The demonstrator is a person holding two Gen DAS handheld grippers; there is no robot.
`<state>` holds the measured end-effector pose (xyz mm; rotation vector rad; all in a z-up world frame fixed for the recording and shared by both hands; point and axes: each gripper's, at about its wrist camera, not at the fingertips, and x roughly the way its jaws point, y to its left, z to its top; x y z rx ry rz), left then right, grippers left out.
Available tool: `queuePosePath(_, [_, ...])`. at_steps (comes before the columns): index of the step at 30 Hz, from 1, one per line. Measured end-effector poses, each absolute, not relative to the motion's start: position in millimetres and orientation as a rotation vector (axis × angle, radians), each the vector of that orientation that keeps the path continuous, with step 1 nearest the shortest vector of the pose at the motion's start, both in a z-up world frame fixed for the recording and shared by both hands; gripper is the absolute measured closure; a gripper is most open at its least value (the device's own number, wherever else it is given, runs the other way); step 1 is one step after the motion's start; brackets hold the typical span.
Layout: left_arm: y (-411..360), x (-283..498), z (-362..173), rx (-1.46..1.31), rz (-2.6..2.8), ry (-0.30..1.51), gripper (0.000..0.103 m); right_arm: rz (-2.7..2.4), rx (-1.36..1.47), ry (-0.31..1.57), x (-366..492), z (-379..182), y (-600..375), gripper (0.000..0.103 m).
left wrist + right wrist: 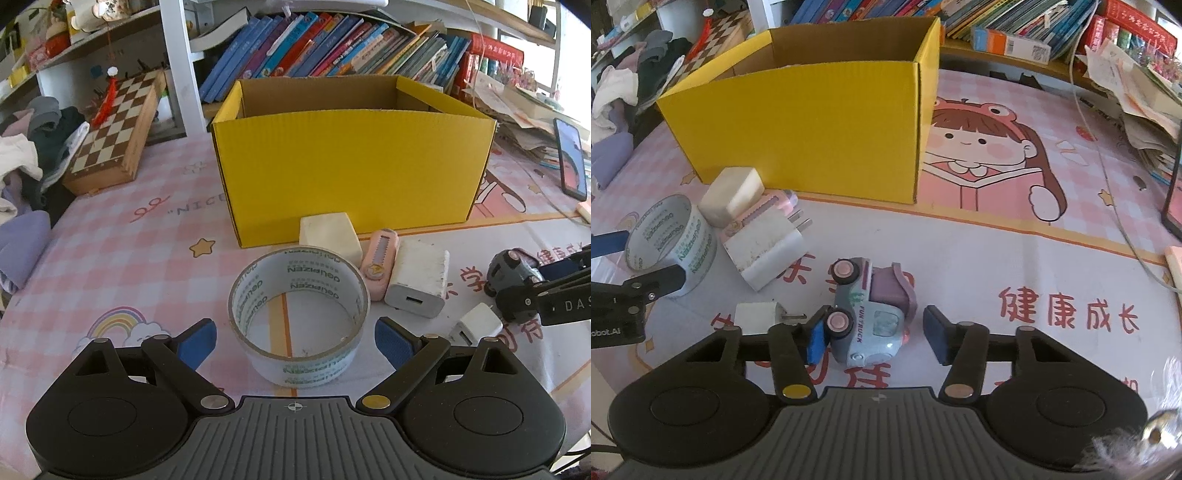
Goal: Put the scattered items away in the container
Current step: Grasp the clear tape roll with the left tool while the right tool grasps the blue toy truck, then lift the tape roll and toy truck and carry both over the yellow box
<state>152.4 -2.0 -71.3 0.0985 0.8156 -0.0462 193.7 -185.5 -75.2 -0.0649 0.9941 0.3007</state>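
A yellow cardboard box (351,162) stands open on the table; it also shows in the right wrist view (812,136). A roll of clear tape (299,314) lies between the fingers of my open left gripper (295,345). Behind it lie a cream block (328,236), a pink utility knife (380,269), a large white charger (417,284) and a small white charger (476,326). My open right gripper (877,338) straddles a toy truck (871,314) lying on its side. The left finger (816,341) touches the truck's wheel.
A chessboard box (118,129) and a pile of clothes (22,158) sit at the left. Books (332,48) fill the shelf behind the box. A phone (570,158) and a stack of papers (517,107) stand at the right. A white cable (1108,177) runs across the tablecloth.
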Motion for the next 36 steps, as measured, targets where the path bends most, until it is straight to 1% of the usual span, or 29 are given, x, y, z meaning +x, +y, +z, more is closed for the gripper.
queuePosePath(1, [-2,153,-72,0.098,-0.046,0.817,0.008,0.307,-0.066,0.996,194,-76,-185,0.058])
queuePosePath(19, [-4,178,-79,0.127,-0.069,0.816,0.008,0.313,-0.088,0.992,195,-75,-185,0.06])
queuePosePath(22, [-4,178,-81,0.111,-0.083,0.825,0.011,0.309,-0.098,0.992,195,-74,-184,0.061])
queuePosePath(25, [-3,177,-81,0.102,-0.078,0.826,0.018,0.307,-0.101,0.989,194,-73,-185,0.061])
queuePosePath(36, [4,165,-68,0.065,-0.106,0.793,0.018,0.289,-0.081,0.951,186,-62,-186,0.061])
